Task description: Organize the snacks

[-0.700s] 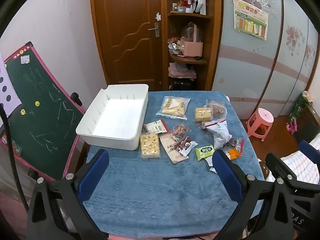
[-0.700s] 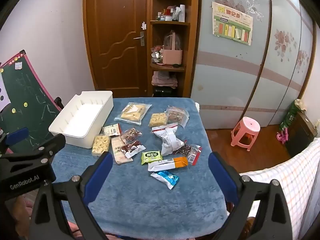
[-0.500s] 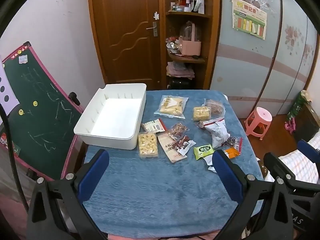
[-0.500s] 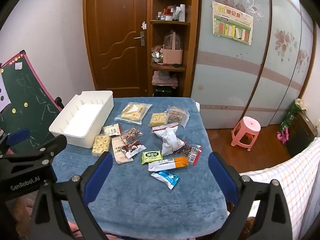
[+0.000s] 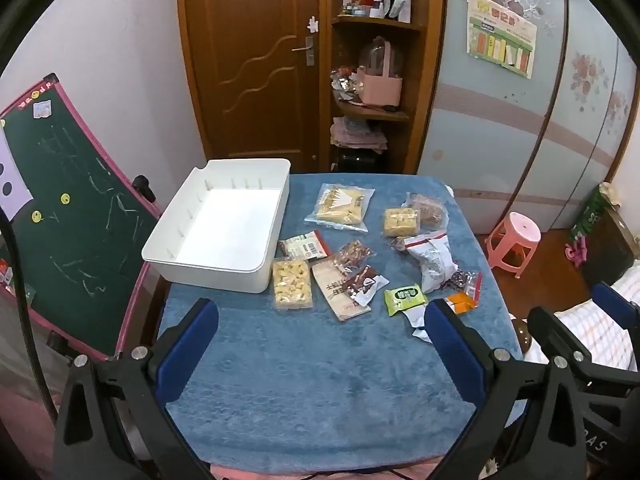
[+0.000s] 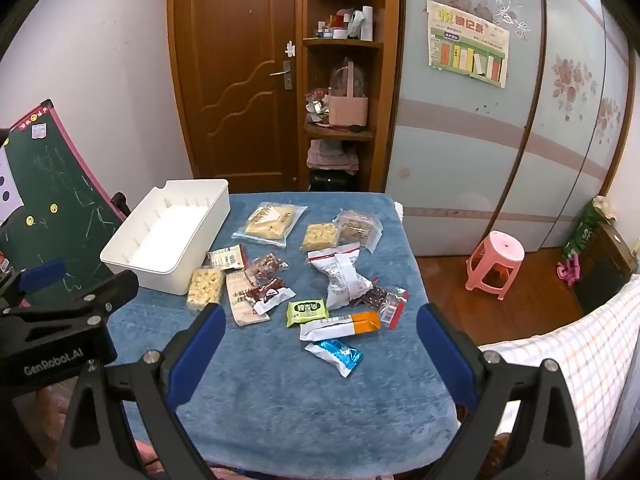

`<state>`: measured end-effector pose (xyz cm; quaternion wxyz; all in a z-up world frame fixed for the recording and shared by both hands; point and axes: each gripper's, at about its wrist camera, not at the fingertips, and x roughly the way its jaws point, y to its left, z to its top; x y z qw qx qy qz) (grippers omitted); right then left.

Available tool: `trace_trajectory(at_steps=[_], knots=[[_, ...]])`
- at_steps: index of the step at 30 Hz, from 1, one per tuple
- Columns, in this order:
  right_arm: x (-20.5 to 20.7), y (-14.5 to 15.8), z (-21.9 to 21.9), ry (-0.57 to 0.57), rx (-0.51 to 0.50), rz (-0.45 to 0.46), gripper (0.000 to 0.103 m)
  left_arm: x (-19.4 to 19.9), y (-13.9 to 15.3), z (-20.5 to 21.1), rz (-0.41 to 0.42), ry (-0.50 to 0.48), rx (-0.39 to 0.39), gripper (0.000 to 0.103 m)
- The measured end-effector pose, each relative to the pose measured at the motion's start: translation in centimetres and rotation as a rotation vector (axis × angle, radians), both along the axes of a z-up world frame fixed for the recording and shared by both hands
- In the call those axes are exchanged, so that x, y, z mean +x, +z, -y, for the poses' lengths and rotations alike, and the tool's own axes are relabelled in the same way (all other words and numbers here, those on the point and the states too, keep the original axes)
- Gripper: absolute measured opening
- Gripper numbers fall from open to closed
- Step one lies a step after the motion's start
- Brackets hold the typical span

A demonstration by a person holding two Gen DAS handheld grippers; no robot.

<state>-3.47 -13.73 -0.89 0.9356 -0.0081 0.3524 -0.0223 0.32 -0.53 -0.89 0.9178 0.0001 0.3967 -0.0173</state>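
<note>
Crinkly snack packets (image 6: 342, 278) beside smooth rectangular white bin (image 5: 224, 220).

A plush, matt blue cloth (image 6: 304, 400) is covering the table; the smooth white plastic bin (image 5: 224, 224) and glossy green foil packet (image 6: 306, 312) are resting on it.

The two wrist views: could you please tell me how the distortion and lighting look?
Left wrist view: strong fisheye bending of the door, dark corner vignette, even indoor light on the white bin. Right wrist view: the same curvature, ceiling lamps reflected in the wardrobe panels, snack packets sharp.
</note>
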Motion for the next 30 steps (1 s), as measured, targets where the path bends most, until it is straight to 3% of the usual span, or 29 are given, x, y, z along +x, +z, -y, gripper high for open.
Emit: trace_trajectory(at_steps=[23, 30], knots=[[0.5, -0.7, -0.1, 0.001, 0.021, -0.001, 0.097, 0.0, 0.3, 0.1, 0.009, -0.014, -0.006, 0.102], [0.7, -1.3, -0.2, 0.015, 0.025, -0.006, 0.097, 0.7, -0.5, -0.1, -0.024, -0.011, 0.014, 0.102]])
